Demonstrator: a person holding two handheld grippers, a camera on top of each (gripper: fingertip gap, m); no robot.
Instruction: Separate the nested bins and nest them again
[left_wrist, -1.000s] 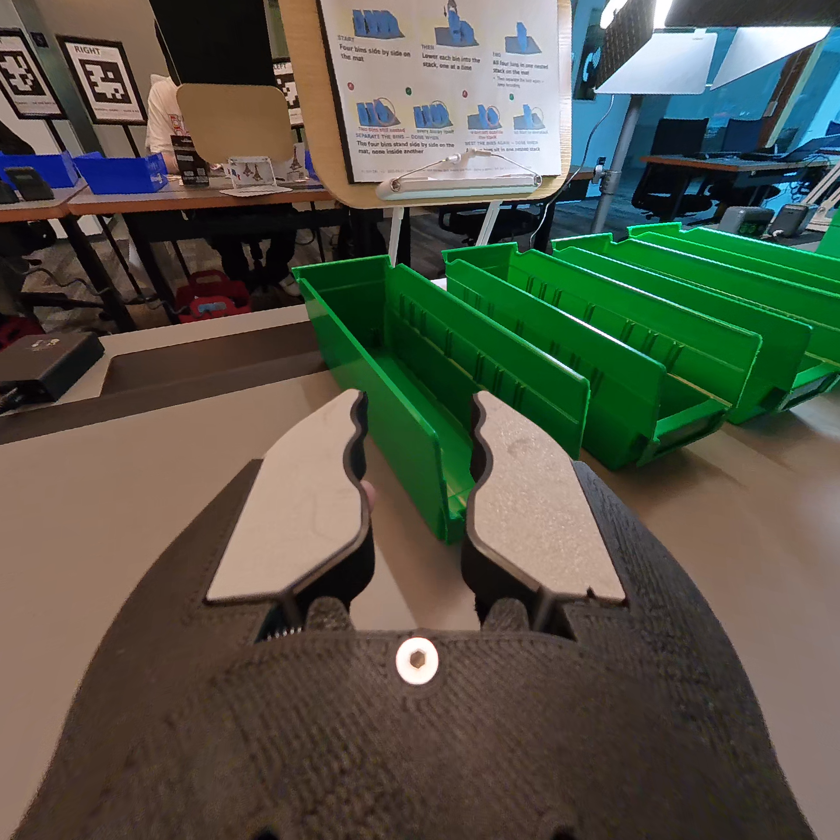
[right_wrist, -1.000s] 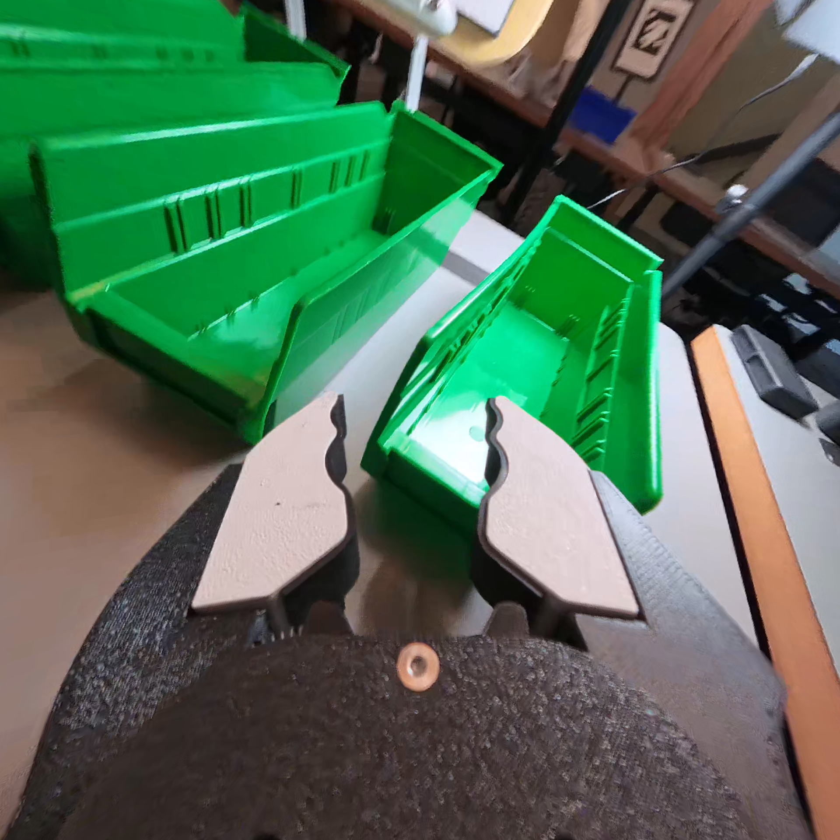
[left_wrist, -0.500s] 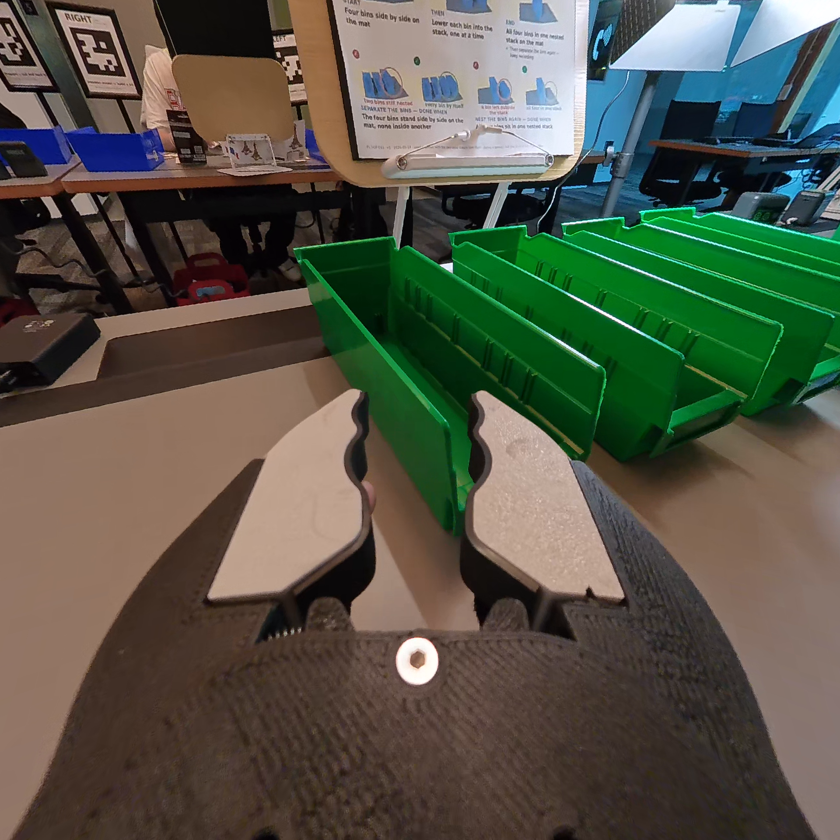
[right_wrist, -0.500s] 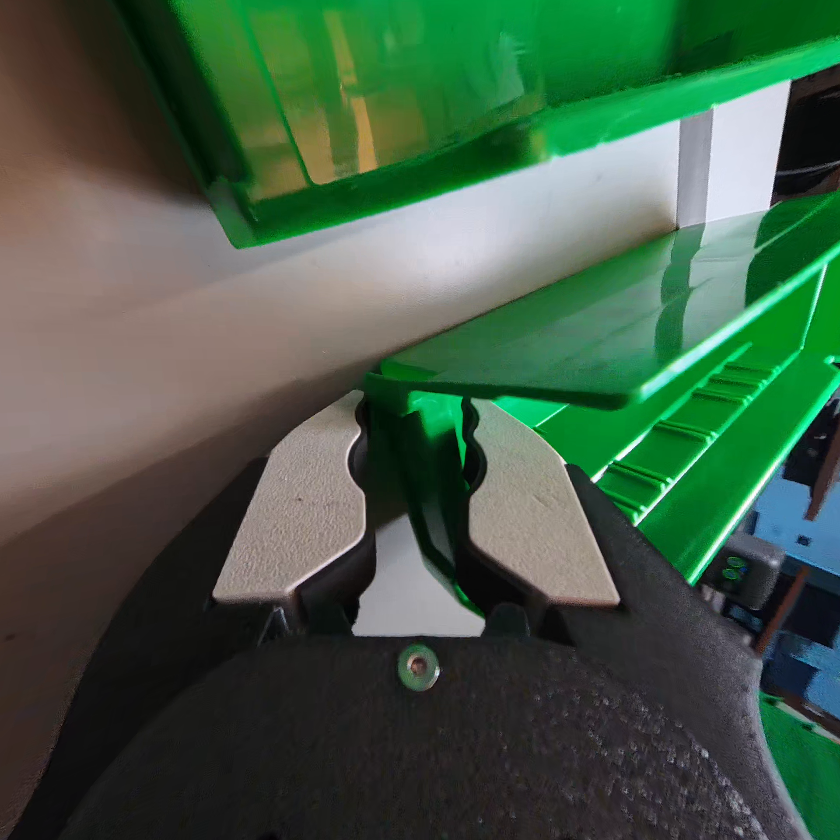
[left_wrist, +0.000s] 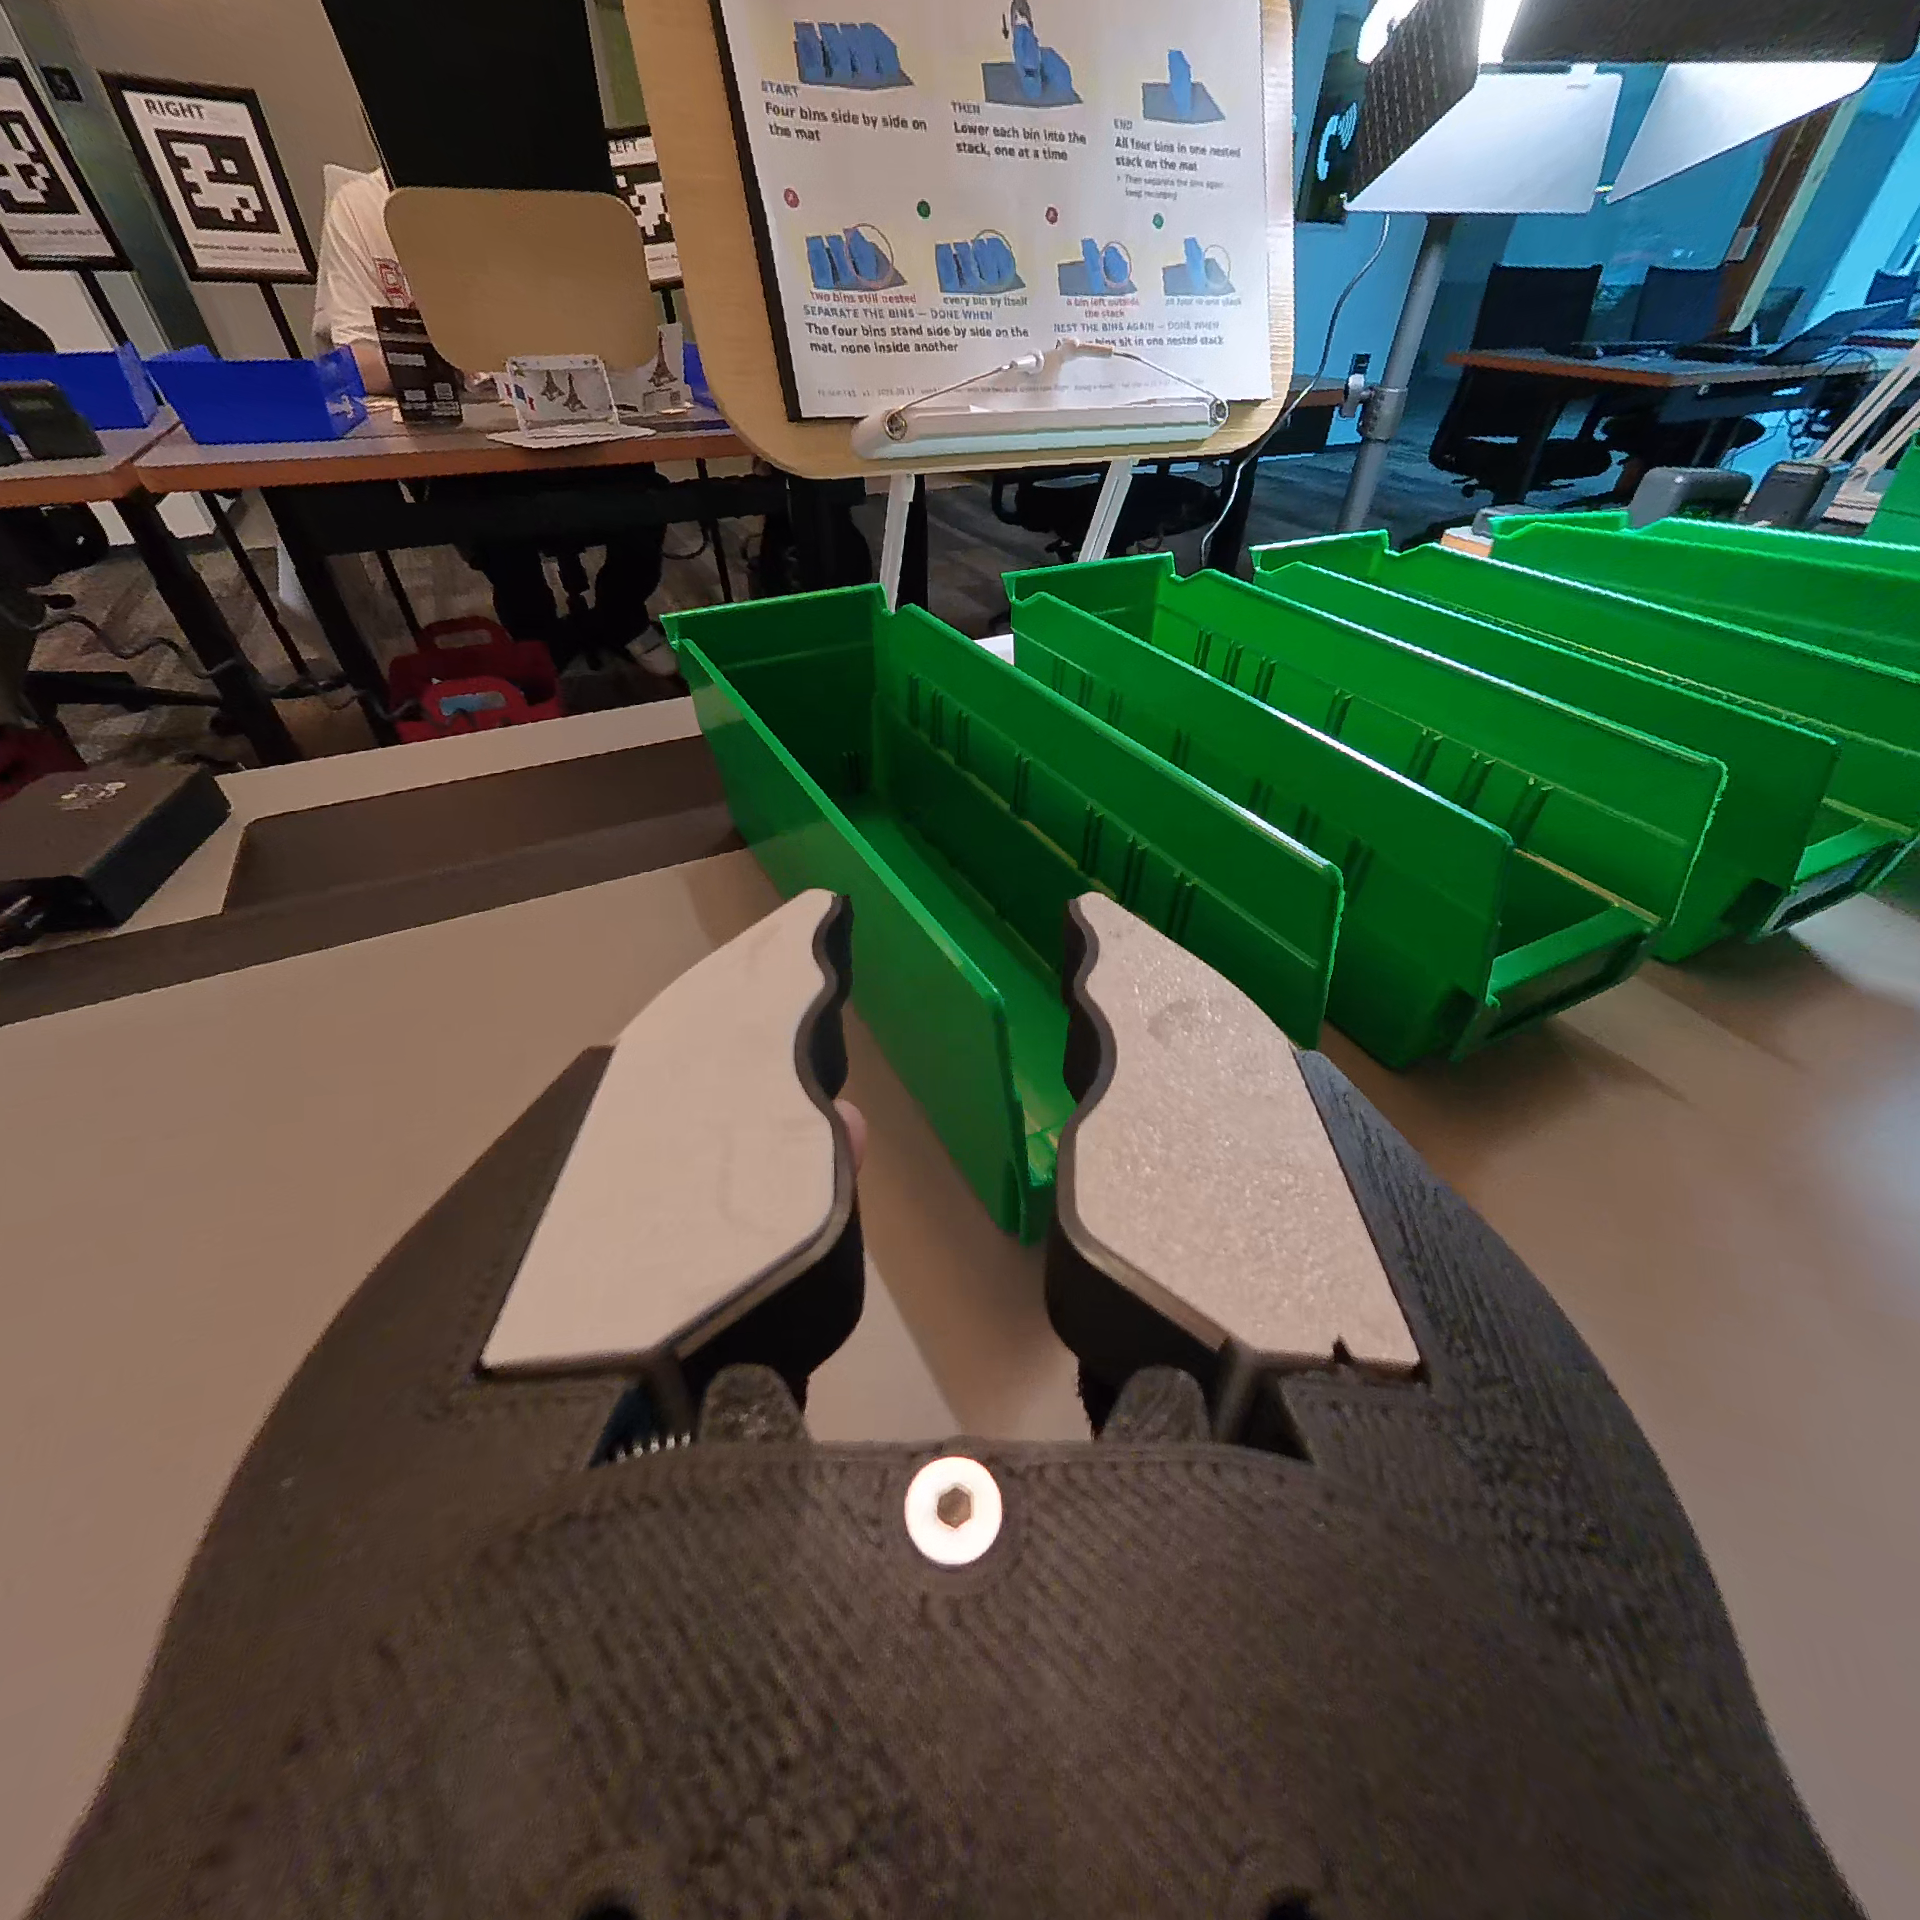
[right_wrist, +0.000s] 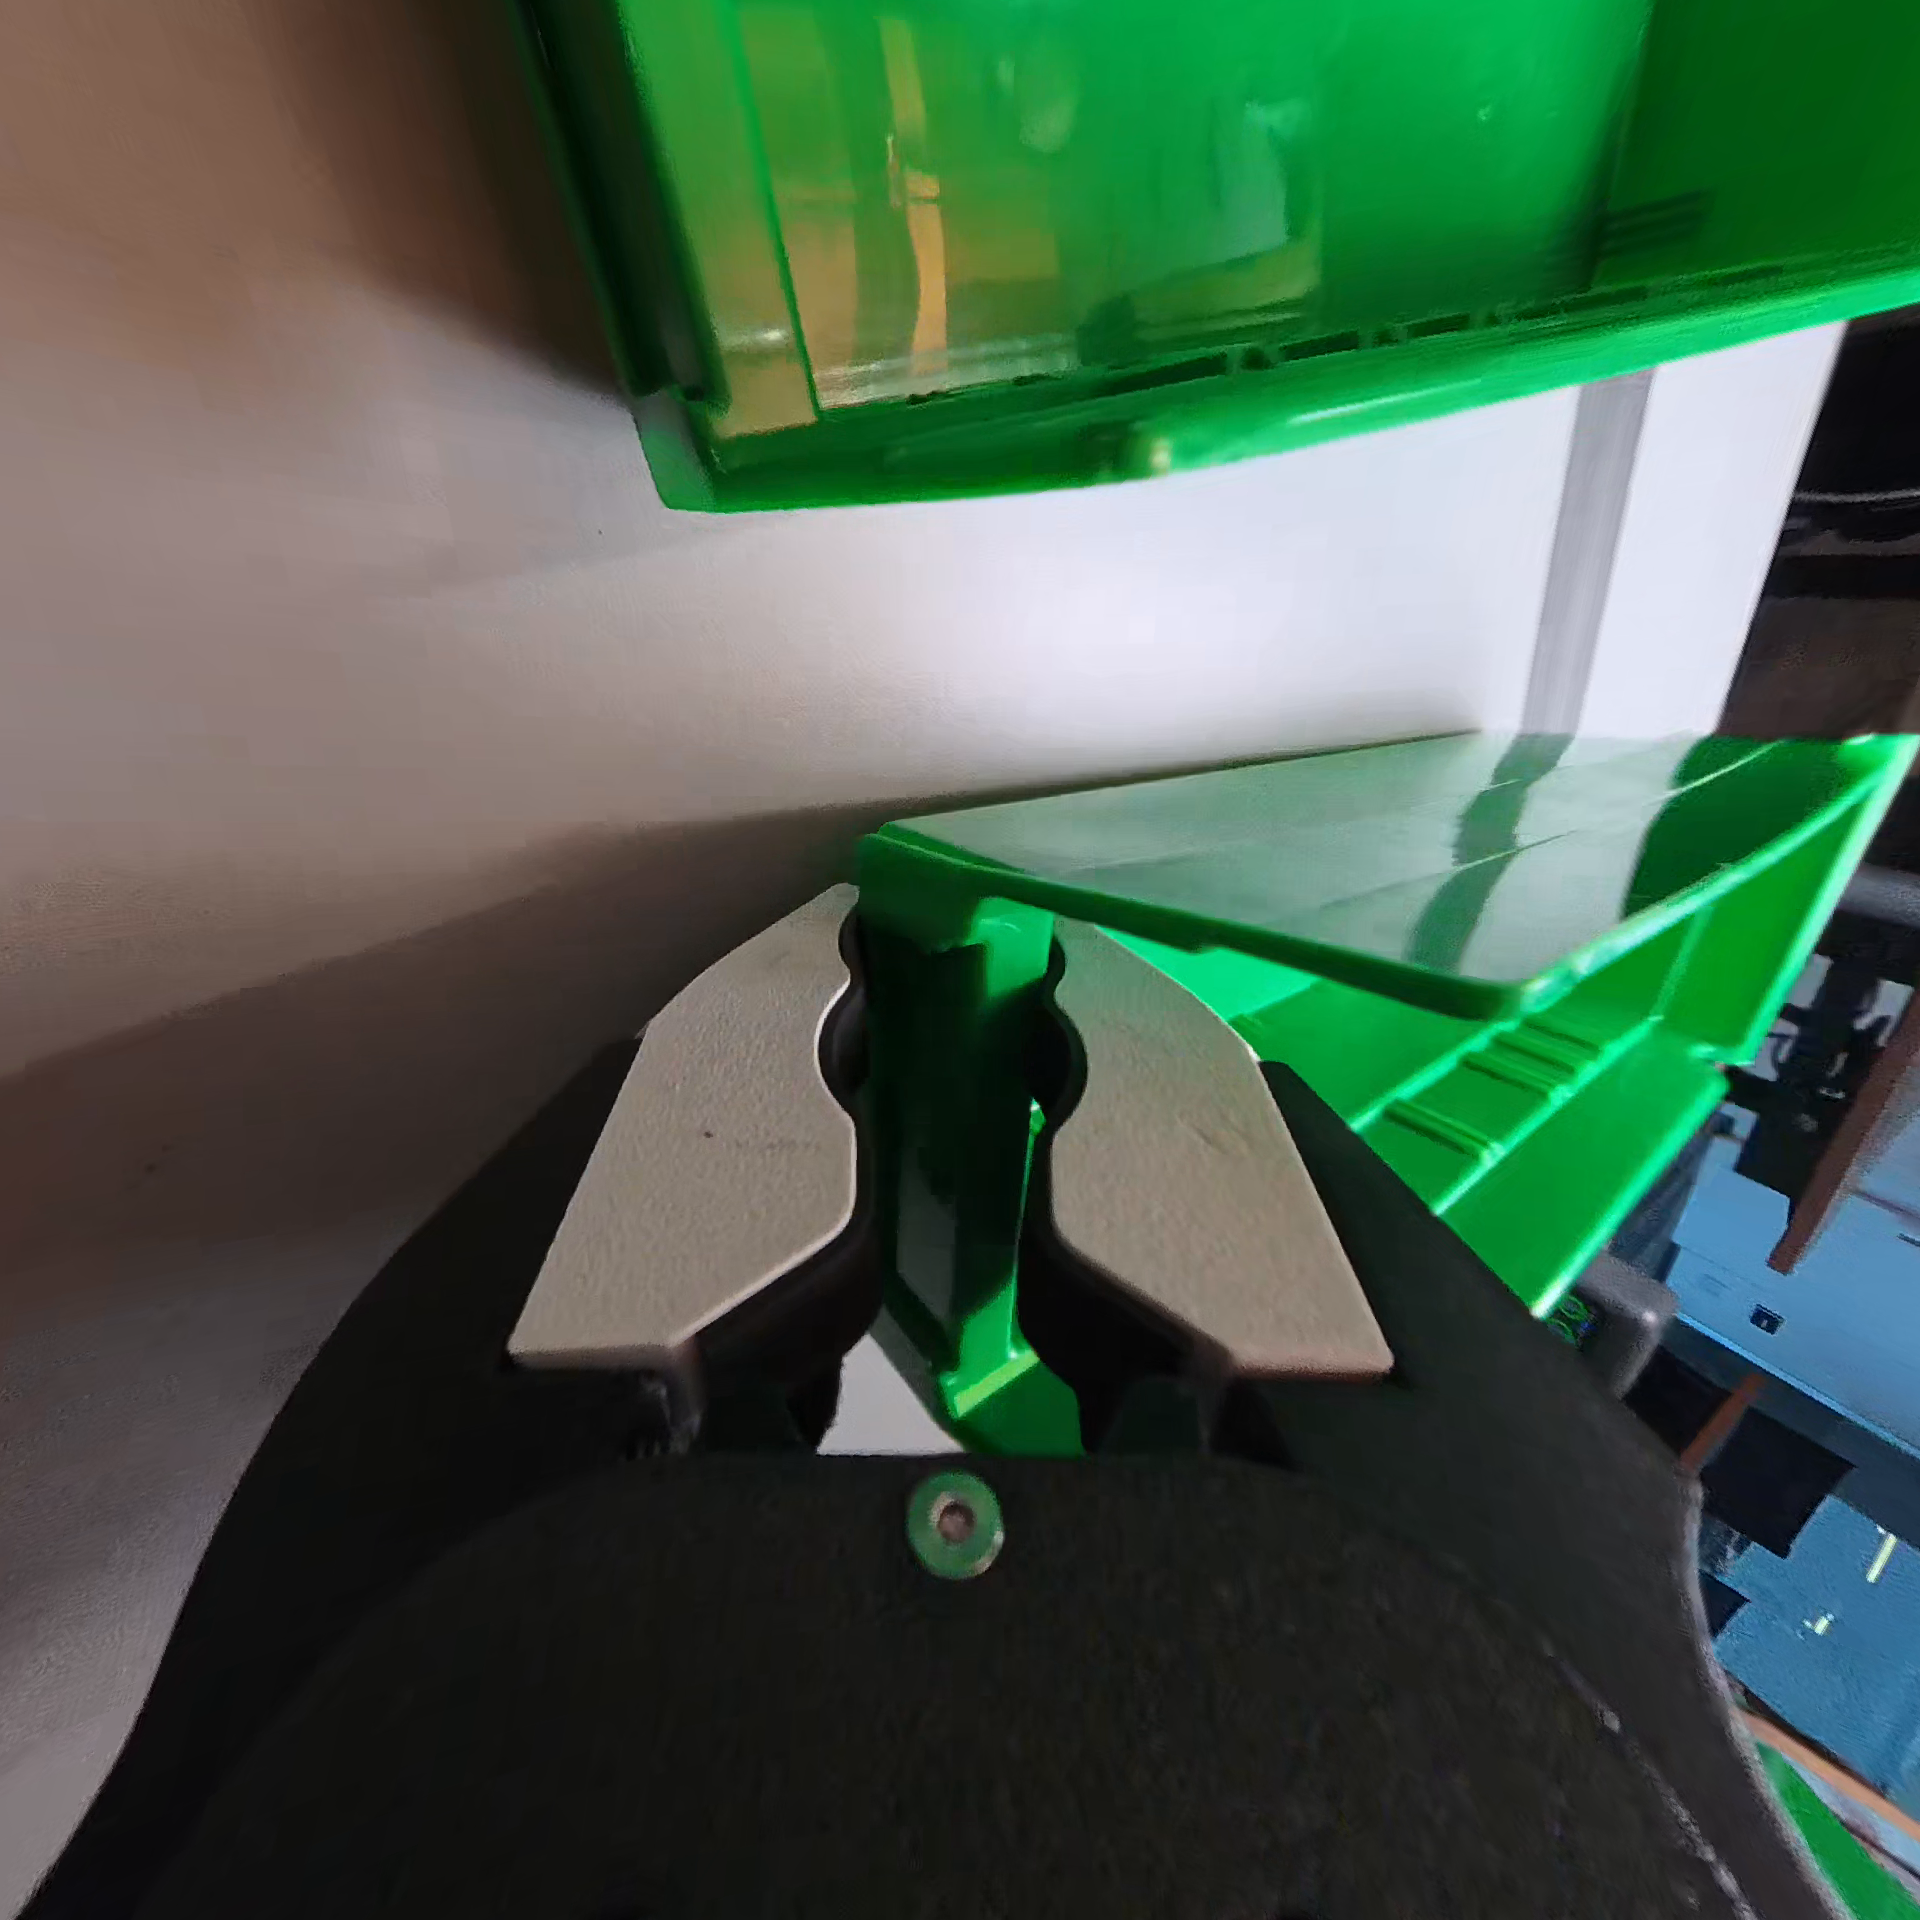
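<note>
Beige desk (left_wrist: 260, 1195) carries the green bins in a row, from 12 toward 2 o'clock of the left gripper (left_wrist: 951, 1060), whose jaws gape around the nearest bin (left_wrist: 935, 935) wall without pinching. The right gripper (right_wrist: 951, 1101) has its jaws clamped on the end wall of another bin (right_wrist: 1455, 1039), beside a neighbour bin (right_wrist: 1143, 260) at 12 o'clock. To nest cleanly, I judge it should lift level, align the long walls and lower straight.

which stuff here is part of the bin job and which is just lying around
Job:
- nearest green bin
- other green bins
- held green bin
- left gripper, open
- right gripper, gripping

Lying about:
- instruction board
- blue trays
- black box
</note>
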